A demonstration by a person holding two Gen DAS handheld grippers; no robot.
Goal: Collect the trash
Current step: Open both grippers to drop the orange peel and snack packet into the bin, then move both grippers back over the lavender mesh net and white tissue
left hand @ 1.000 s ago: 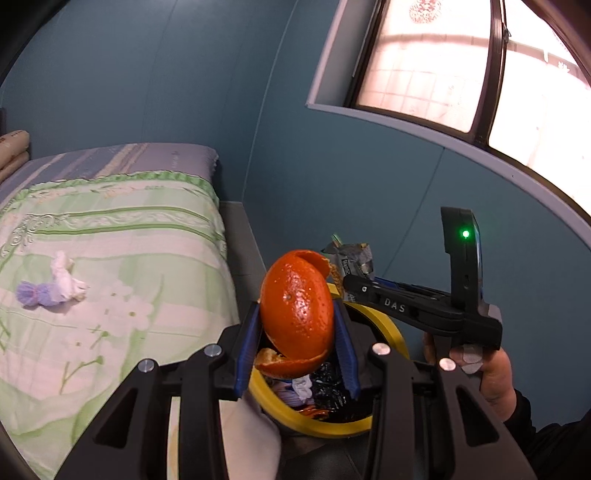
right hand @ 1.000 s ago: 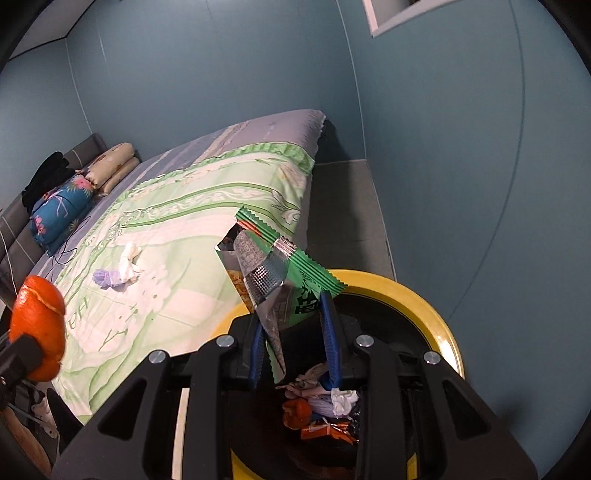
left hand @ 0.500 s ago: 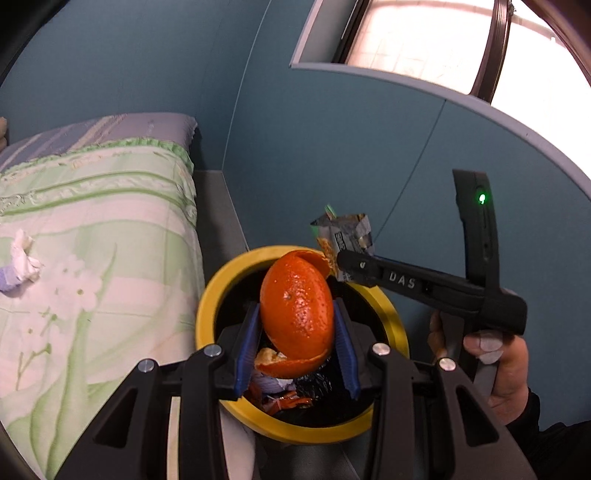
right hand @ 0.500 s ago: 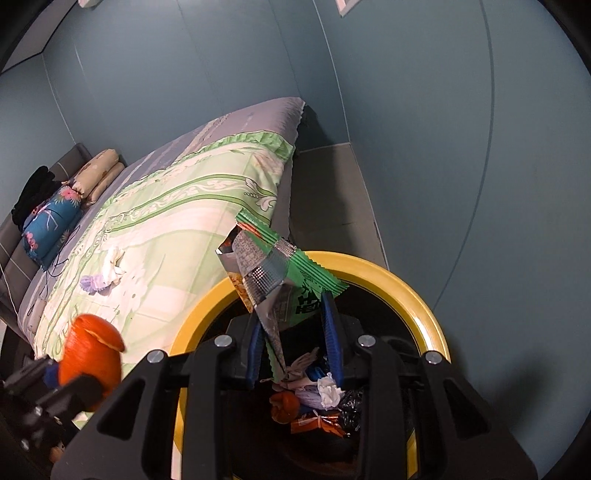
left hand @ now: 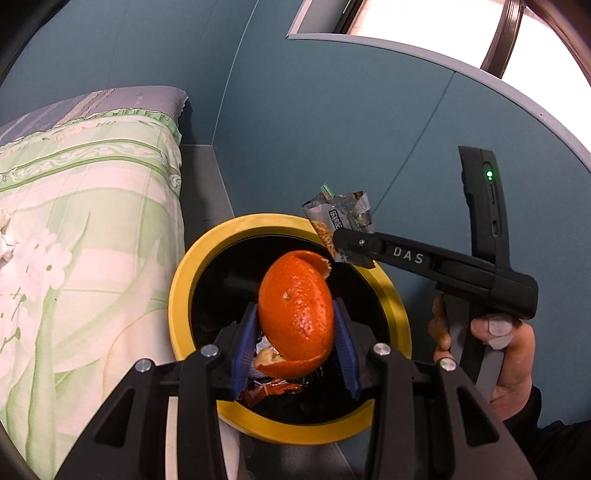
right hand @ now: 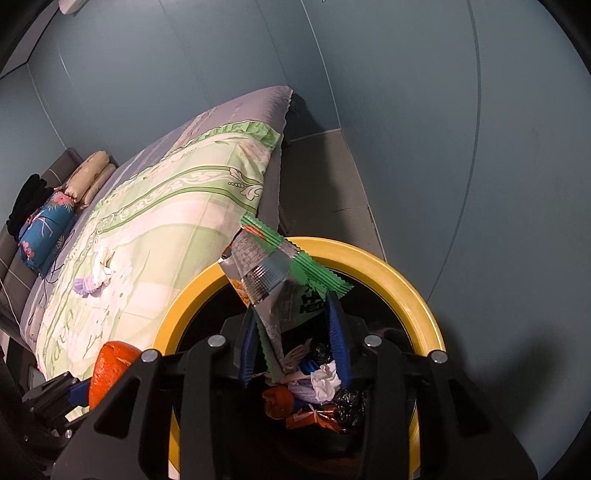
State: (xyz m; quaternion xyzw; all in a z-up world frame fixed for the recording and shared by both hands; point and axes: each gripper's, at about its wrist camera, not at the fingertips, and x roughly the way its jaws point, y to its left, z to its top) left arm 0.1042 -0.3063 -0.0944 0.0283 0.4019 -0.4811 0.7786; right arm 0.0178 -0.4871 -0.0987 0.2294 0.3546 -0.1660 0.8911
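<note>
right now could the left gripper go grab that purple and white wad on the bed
Probably not yet. The left gripper is full: its pads clamp the orange peel over the yellow-rimmed bin. The wad lies bare on the quilt, so once the peel drops nothing blocks it.

Daylight blew out the window [left hand: 443, 33] at upper right in the left view. The right view was dimmer, with soft shadow on the wall [right hand: 535, 369]. Fisheye bending curved straight edges; corners vignetted black.
</note>
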